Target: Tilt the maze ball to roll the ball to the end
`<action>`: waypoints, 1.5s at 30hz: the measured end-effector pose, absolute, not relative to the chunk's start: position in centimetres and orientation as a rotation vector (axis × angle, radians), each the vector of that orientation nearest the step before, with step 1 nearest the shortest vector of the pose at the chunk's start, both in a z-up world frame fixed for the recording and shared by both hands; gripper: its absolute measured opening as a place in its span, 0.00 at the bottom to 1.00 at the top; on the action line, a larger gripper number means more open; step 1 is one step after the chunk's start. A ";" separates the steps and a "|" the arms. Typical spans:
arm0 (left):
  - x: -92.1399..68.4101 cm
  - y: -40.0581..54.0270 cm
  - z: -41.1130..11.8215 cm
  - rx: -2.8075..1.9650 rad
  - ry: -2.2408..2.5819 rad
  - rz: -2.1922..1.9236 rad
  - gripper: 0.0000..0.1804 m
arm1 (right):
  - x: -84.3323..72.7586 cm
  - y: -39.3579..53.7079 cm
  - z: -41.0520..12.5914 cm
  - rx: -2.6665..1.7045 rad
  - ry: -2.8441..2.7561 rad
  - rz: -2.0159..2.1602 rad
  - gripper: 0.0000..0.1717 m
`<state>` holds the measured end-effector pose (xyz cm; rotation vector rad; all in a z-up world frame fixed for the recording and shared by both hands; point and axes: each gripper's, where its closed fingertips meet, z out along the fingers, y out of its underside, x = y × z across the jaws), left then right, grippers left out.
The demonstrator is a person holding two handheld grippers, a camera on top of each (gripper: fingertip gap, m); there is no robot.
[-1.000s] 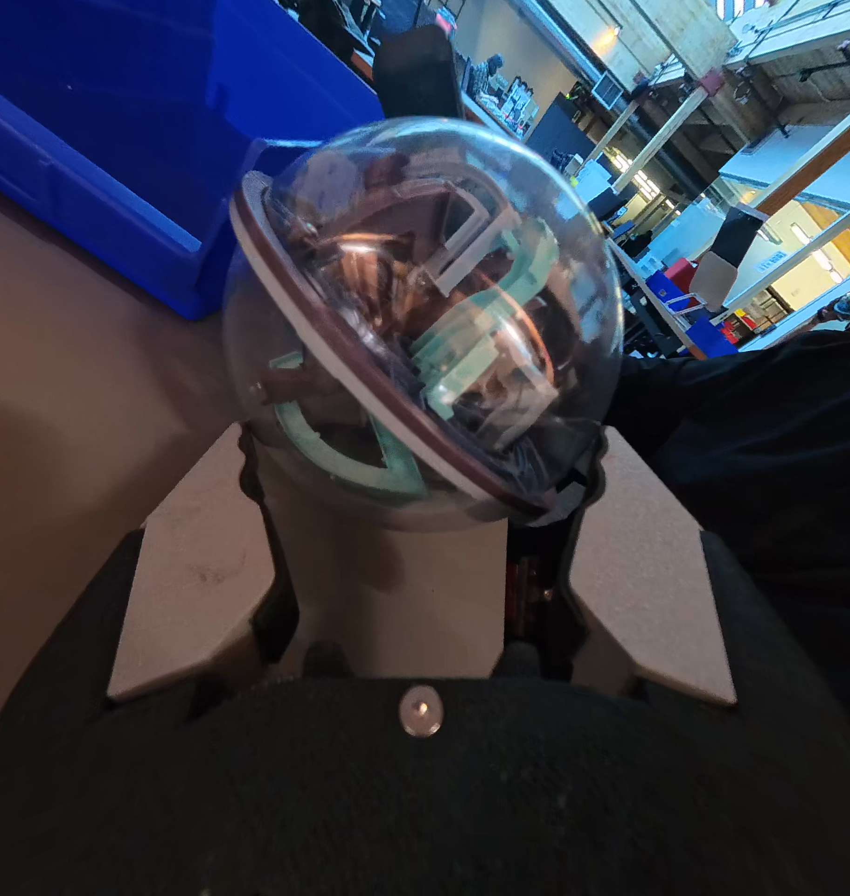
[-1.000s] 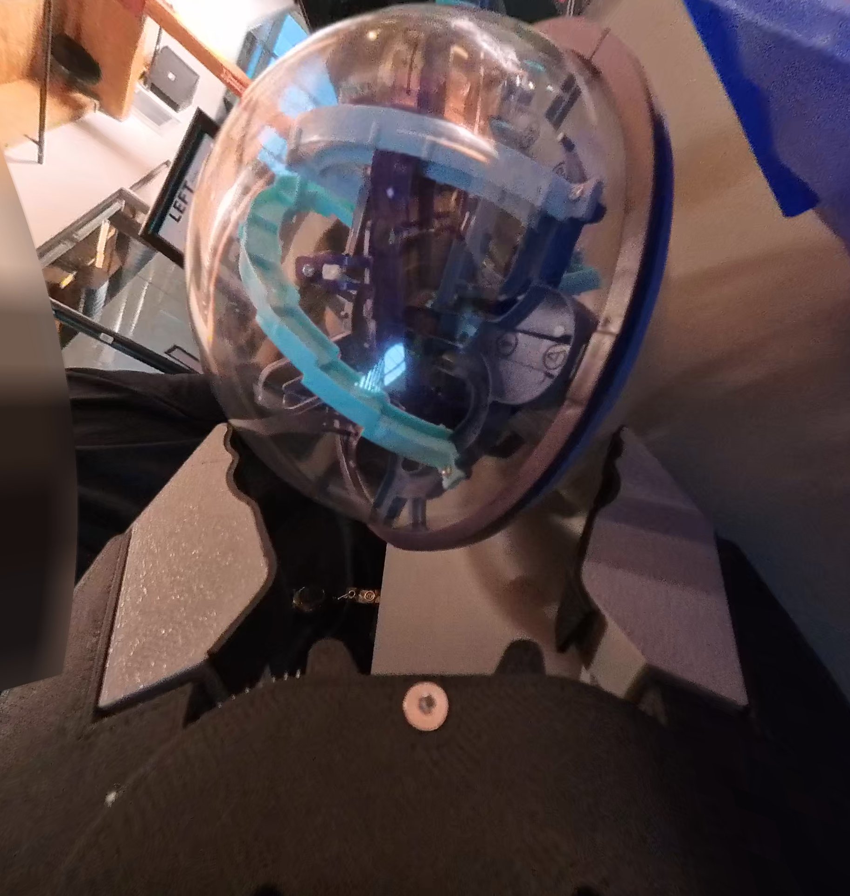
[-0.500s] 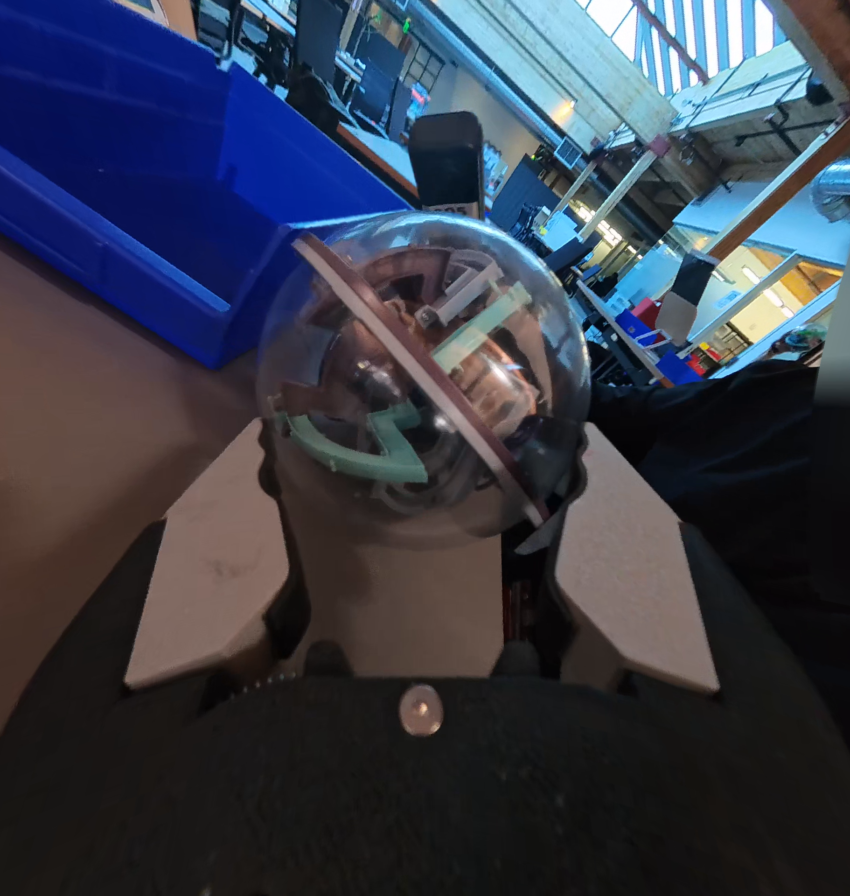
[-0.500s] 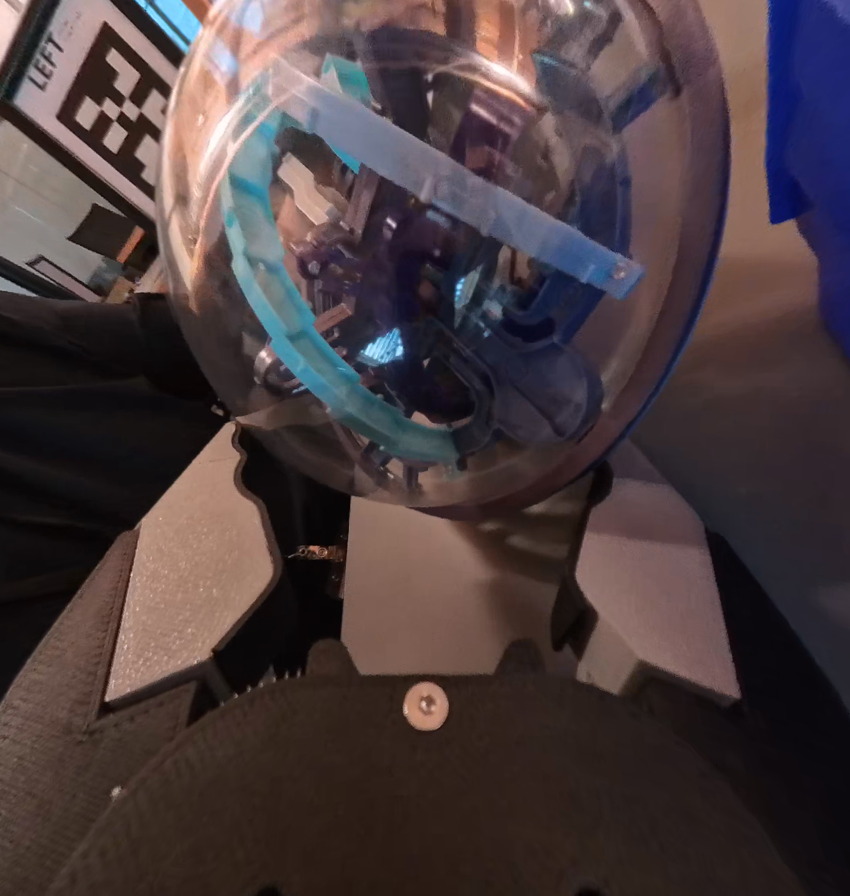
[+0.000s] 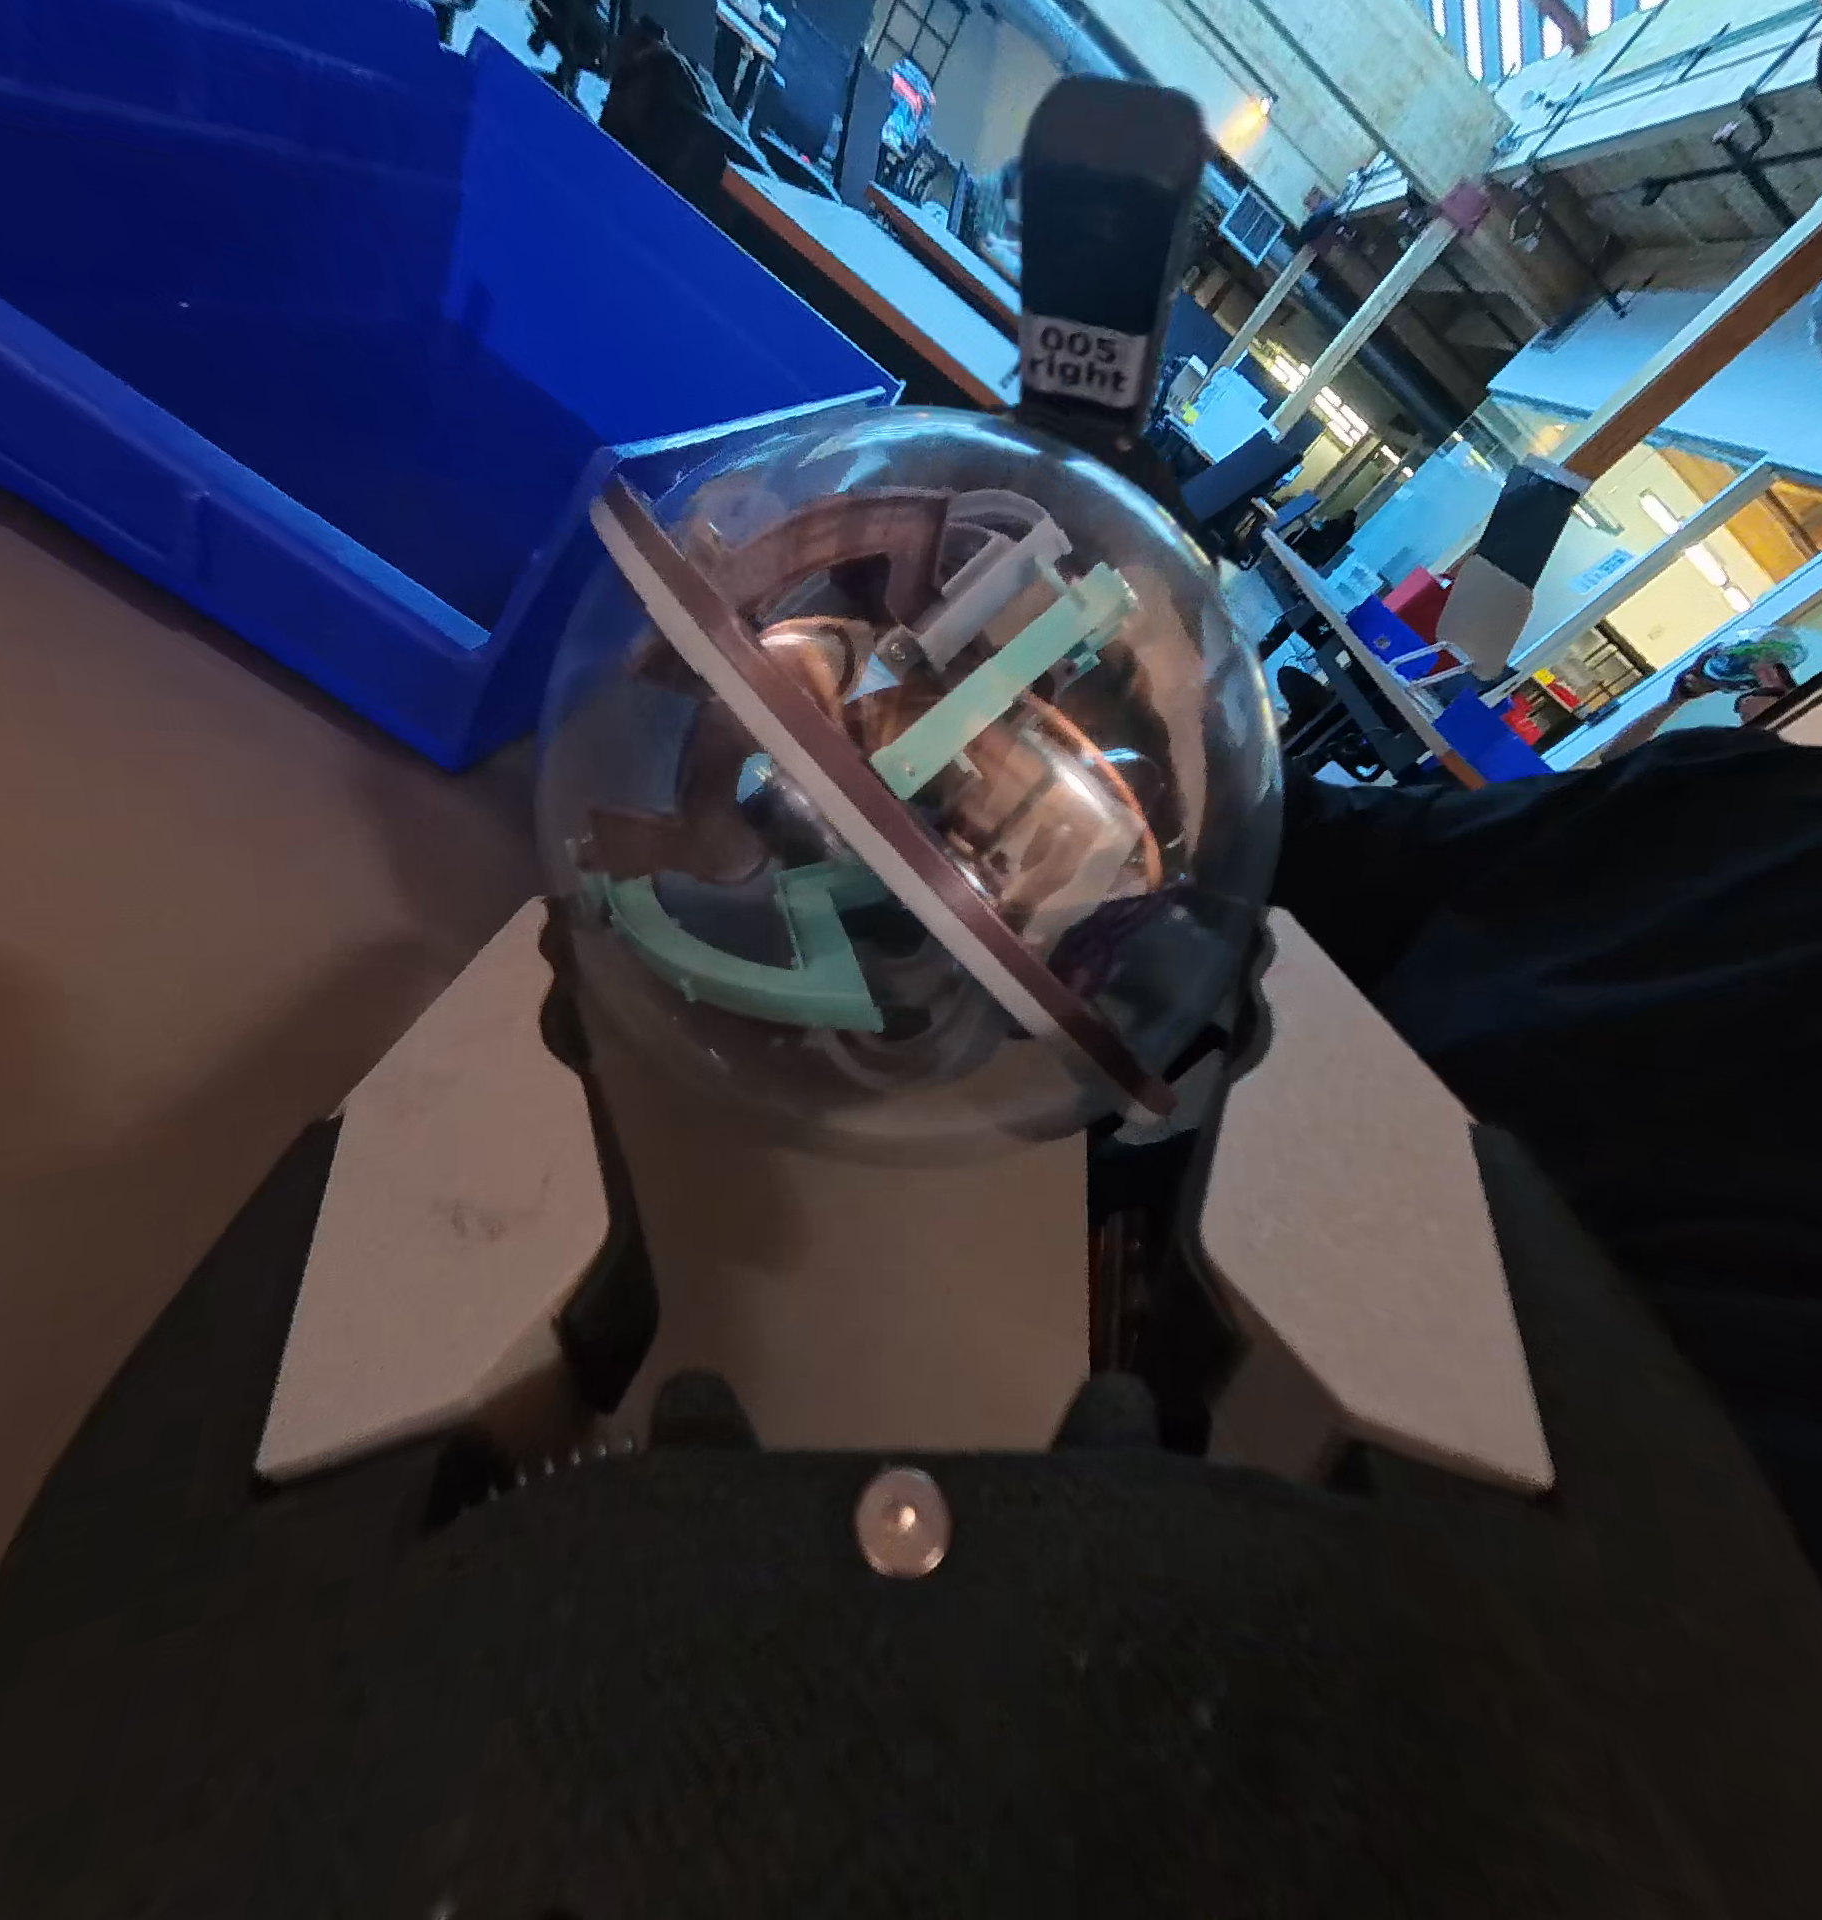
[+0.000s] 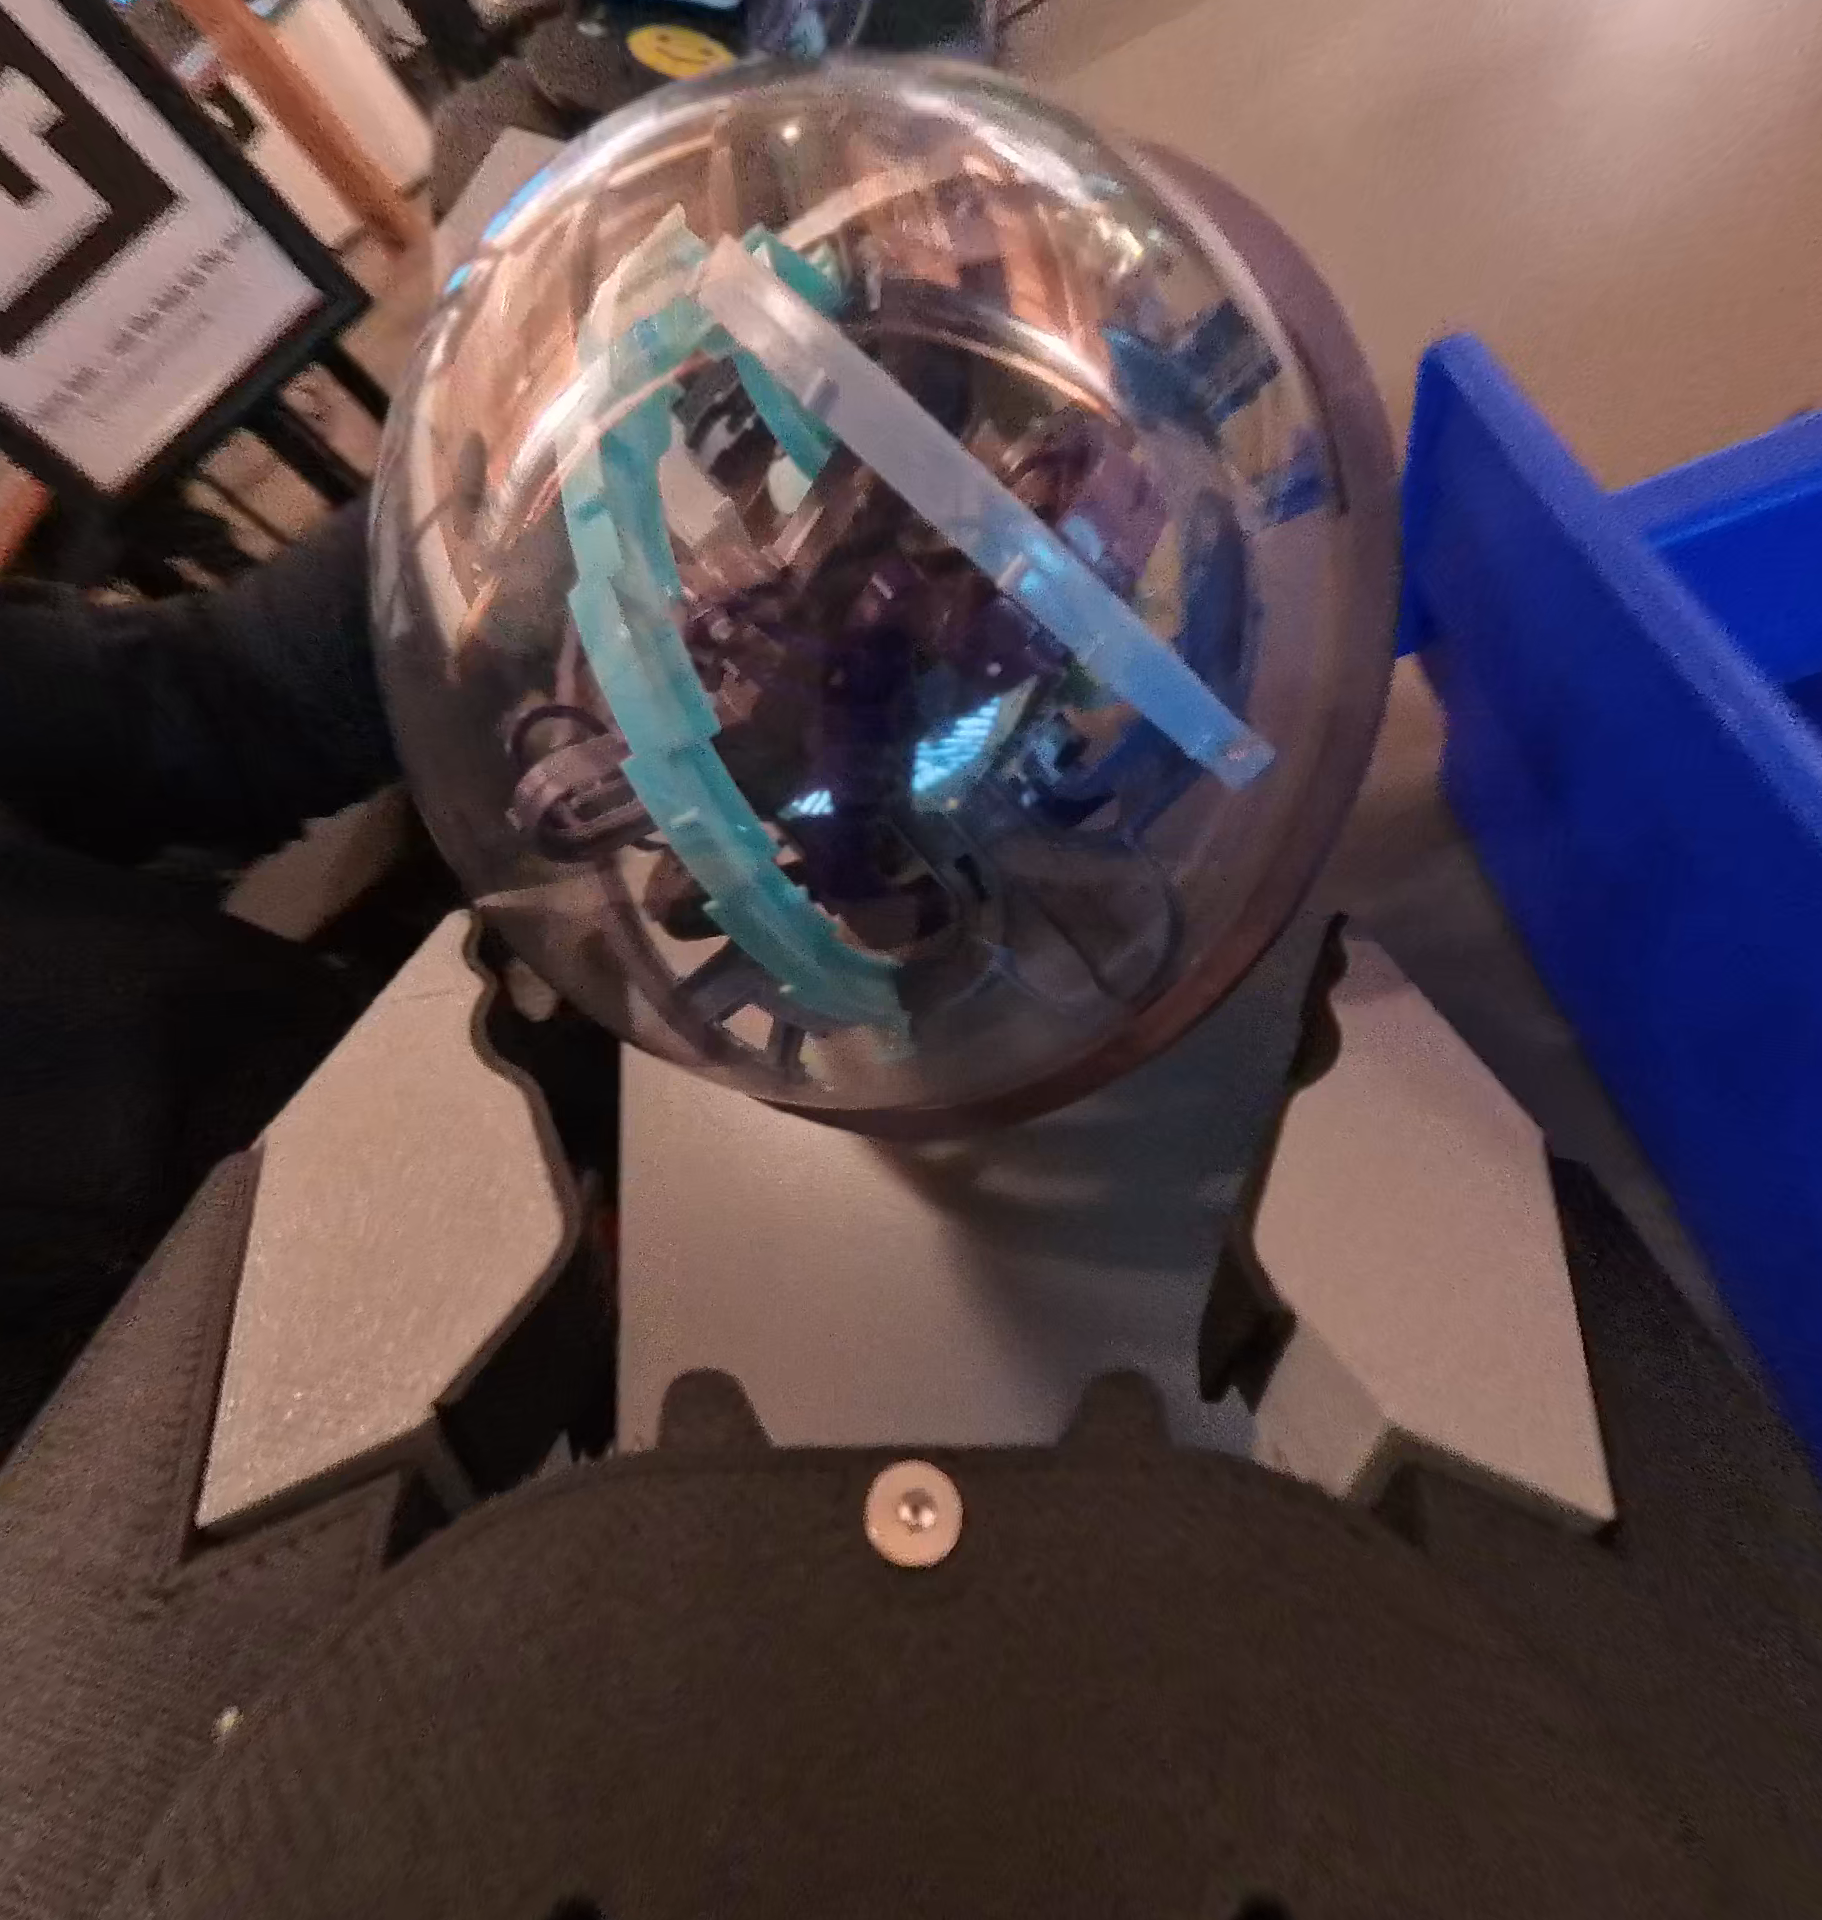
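- maze ball: clear glossy plastic shell, matt mint tracks inside
- bin: smooth blue plastic
- worktop: matt brown
- left gripper body: rough black

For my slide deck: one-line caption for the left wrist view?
Left gripper cradles a clear maze ball above a tan table, blue bin behind.

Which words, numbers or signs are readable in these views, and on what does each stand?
White label on the black part behind the maze ball: readable, but I do not quote writing.
Black-framed pattern board: small print, blurred.
Yellow smiley sticker: no words.
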<state>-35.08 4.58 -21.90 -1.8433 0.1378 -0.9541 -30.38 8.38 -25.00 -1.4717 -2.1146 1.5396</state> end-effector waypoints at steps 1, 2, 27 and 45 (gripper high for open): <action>-35.1 4.6 -21.9 -1.847 0.143 -0.950 0.69 | -30.5 8.7 -24.8 -1.449 -2.095 1.486 0.87; -35.0 4.6 -21.9 -1.851 0.150 -0.948 0.69 | -30.7 9.0 -24.6 -1.416 -2.079 1.435 0.88; -33.8 4.3 -23.3 -1.933 0.202 -0.975 0.71 | -30.8 8.0 -23.2 -1.048 -2.084 1.296 0.82; -32.4 4.2 -23.2 -1.981 0.074 -0.768 0.71 | -29.9 8.7 -24.3 -1.141 -2.004 1.278 0.82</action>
